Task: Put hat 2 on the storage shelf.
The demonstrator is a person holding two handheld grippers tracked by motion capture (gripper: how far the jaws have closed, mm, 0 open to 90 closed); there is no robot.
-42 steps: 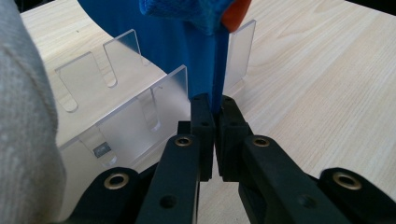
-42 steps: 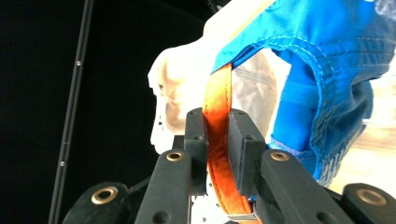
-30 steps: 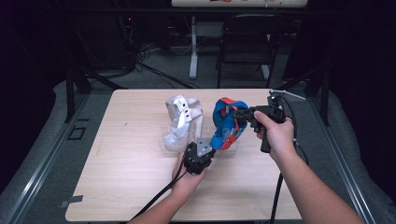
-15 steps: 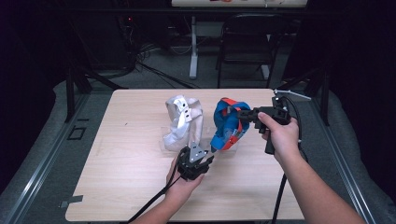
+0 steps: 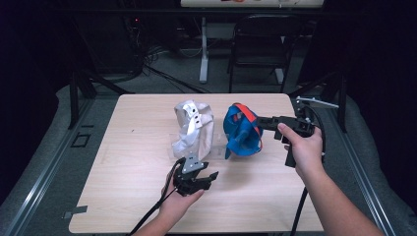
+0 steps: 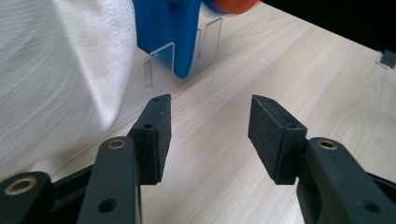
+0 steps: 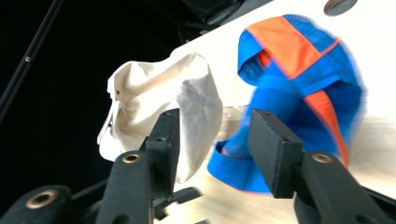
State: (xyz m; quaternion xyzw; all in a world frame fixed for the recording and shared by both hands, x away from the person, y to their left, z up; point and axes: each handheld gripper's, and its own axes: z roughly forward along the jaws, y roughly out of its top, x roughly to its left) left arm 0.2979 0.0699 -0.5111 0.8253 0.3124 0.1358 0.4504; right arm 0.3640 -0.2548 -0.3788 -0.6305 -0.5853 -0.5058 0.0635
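Apparently both caps already sit on the clear stand (image 5: 206, 142) mid-bench (image 5: 123, 196): the white cap (image 5: 193, 125) leftward, the blue-and-orange cap (image 5: 242, 132) just beside it. Little seems left. The right gripper (image 5: 263, 121) touches the blue cap, jaws spread; the left gripper (image 5: 199, 172) hovers near the front edge, jaws spread, empty.

left hand (image 5: 179, 201): enters from bottom, low and near
left gripper (image 5: 204, 173): jaws apart, gripping nothing, tips angled up and right
right hand (image 5: 304, 150): forearm stretched forward from lower right
right gripper (image 5: 261, 121): jaws apart, pointing left
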